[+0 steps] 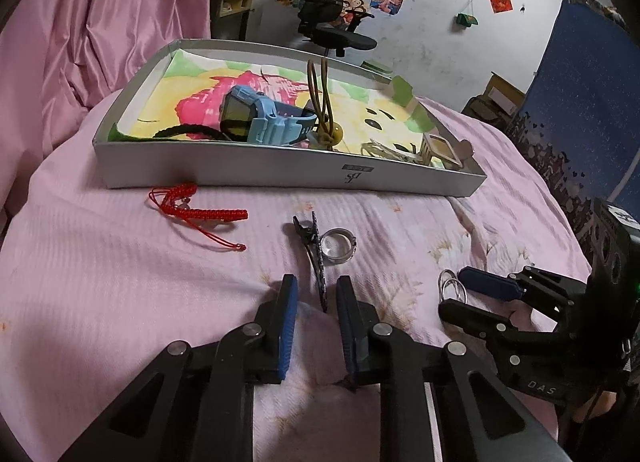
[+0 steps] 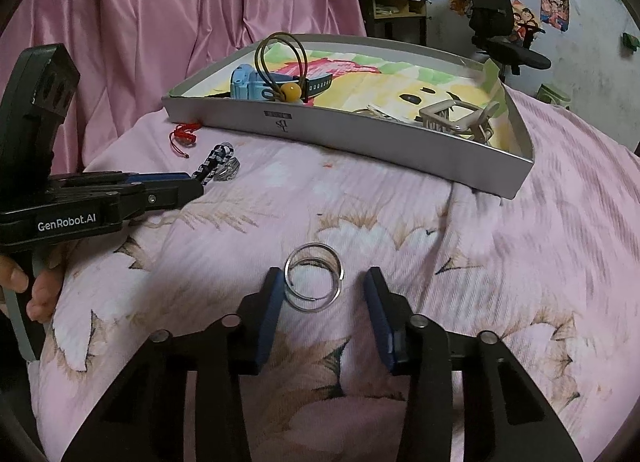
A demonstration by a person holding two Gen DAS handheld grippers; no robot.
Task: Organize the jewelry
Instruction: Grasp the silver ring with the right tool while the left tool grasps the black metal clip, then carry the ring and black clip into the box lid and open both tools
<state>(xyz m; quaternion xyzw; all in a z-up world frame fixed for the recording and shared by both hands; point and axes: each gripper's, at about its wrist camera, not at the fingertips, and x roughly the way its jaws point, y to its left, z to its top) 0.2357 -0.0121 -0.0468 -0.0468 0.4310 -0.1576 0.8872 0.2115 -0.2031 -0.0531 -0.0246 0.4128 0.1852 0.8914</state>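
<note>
The right gripper (image 2: 320, 282) was held spread, its blue-padded fingers flanking a pair of thin silver hoops (image 2: 314, 277) that lay flat and overlapping on the bed (image 2: 520, 262). The left gripper (image 1: 312, 294) was likewise spread, with the tip of a slim dark hair clip (image 1: 316, 258) lying between its fingers. A wide metal ring (image 1: 338, 246) was seen touching that clip, further from the gripper.

For the hoops, a low, level approach would probably serve best: the pads should be brought down until they press into the soft cover, then closed across both wires at once (they are thin and smooth, and could slip or separate). The quilted pink cover, printed with pale flowers, would likely give under pressure.

A braided red cord bracelet (image 1: 200, 207) was lying near the front wall of the grey cardboard tray (image 1: 280, 171). Already inside were a blue plastic watch (image 1: 256, 113), a brown elastic loop with a yellow bead (image 1: 335, 134), and a beige claw clip (image 2: 460, 117) toward its right end.
</note>
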